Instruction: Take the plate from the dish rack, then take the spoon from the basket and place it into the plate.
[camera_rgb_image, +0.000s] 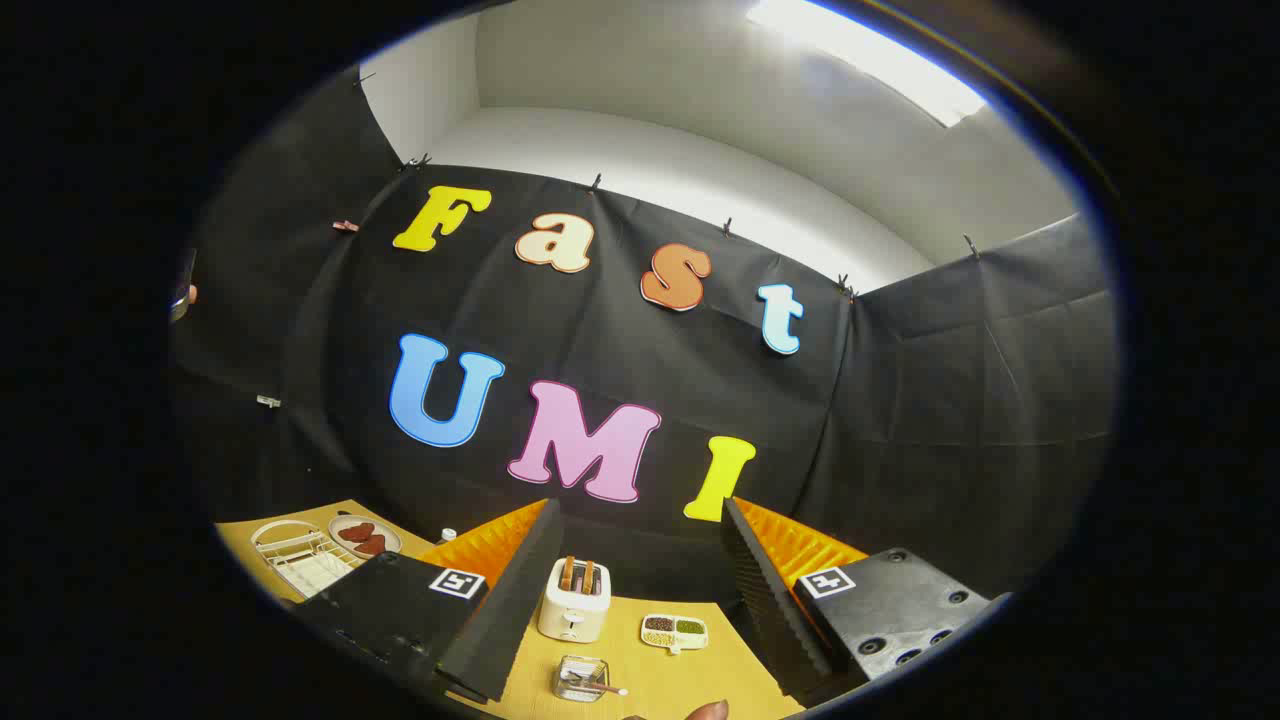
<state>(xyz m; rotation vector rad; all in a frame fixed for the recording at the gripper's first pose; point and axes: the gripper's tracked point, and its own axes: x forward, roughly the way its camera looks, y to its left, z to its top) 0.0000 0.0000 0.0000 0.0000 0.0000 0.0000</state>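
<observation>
My gripper (640, 510) is open, tilted upward toward the booth wall, with nothing between its fingers. The white wire dish rack (300, 562) stands on the yellow table (690, 680), far off beyond the left finger (505, 600). A round plate (365, 537) with a reddish pattern sits at the rack's far right side; whether it rests in the rack I cannot tell. Low between the fingers, close to me, is a small basket (582, 678) holding the spoon (600, 687), whose handle sticks out to the right.
A white toaster (573, 600) stands between the fingers, behind the basket. To its right lies a small divided tray of grains (675, 632). A white-capped bottle (449, 535) is near the plate. A person's fingertip (706, 710) shows beside the right finger.
</observation>
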